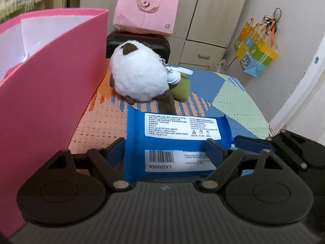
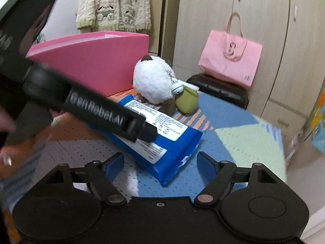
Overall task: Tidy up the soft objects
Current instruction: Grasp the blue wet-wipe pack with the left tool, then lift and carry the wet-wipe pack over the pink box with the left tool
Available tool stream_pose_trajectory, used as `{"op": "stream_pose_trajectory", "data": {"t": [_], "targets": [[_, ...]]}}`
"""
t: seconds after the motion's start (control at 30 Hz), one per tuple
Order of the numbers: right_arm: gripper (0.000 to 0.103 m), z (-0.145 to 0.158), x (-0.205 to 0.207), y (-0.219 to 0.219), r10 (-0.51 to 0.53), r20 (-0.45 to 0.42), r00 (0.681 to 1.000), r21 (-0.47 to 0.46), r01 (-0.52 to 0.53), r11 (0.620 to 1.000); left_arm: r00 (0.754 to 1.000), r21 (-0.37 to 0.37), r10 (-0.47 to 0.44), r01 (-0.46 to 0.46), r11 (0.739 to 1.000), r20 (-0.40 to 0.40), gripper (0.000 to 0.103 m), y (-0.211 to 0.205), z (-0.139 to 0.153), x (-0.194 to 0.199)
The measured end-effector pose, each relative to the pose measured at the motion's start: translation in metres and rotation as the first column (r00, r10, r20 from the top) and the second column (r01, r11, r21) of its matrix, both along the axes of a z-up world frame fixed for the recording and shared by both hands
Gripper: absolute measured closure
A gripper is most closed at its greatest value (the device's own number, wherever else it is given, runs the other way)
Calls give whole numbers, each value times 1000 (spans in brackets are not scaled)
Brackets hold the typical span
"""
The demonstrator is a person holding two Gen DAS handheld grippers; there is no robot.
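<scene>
Beige wardrobe doors [image 2: 233, 40] lined the back of the room, with a pale pink paper bag [image 1: 145, 10] standing on a black padded stool [image 1: 138, 42] in front of them. A cream knitted garment [image 2: 113, 4] hung at the rear, and a multicoloured gift bag [image 1: 255, 50] hung on the wall at the side.

A table [image 1: 239, 99] carried a perforated mat printed in orange, blue and pale green. A tall bright pink box [image 1: 52, 85] with a white lining stood open-topped on that mat.

A blue wet-wipe pack [image 1: 174, 140] lay flat on the mat, label side up, beside the pink box. The left gripper [image 1: 165, 150] had its blue pads at either side of the pack's near end; the pads appeared to touch the pack's edges, but firm pressure could not be confirmed. In the right wrist view this gripper's black body crossed over the pack from the upper left.

The right gripper [image 2: 160, 163] stood with jaws apart. One corner of the pack lay between its pads without touching either.

A white round plush toy [image 1: 140, 73] with brown patches rested beyond the pack, close to the pink box. A small white keychain charm [image 1: 175, 75] lay against its side. A green plush [image 1: 180, 89] sat touching the white toy on the side away from the box.

A hand [image 2: 8, 154] wearing a ring showed at the left edge of the right wrist view.
</scene>
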State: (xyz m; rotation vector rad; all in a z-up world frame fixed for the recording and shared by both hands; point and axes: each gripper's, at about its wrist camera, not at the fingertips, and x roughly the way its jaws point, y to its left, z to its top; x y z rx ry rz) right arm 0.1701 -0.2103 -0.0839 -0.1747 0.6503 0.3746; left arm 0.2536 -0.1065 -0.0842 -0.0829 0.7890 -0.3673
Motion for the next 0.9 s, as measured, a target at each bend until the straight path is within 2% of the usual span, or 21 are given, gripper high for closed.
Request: {"op": "stream_pose_trajectory", "data": {"t": [0.03, 0.07, 0.17, 0.37, 0.6, 0.9], "targets": [[27, 0, 2, -1, 3, -19, 1000, 33, -2, 999, 1000, 7, -3, 3, 1000, 17, 34, -2, -1, -4], [31, -1, 3, 0, 0, -22, 1000, 52, 1, 999, 1000, 11, -10, 10, 1000, 25, 37, -4, -1, -7], [34, -2, 0, 5, -31, -4, 1000, 39, 31, 999, 997, 39, -43, 41, 998, 63, 43, -11, 1, -16], [34, -2, -10, 14, -113, 17, 993, 14, 113, 993, 992, 50, -90, 85, 995, 92, 43, -19, 3, -28], [28, 1, -25, 22, -171, 7, 985, 23, 171, 985, 989, 37, -137, 135, 990, 50, 37, -17, 9, -42], [23, 5, -59, 21, -189, -13, 982, 112, 189, 976, 981, 37, -191, 190, 981, 20, 37, -7, 19, -72]]}}
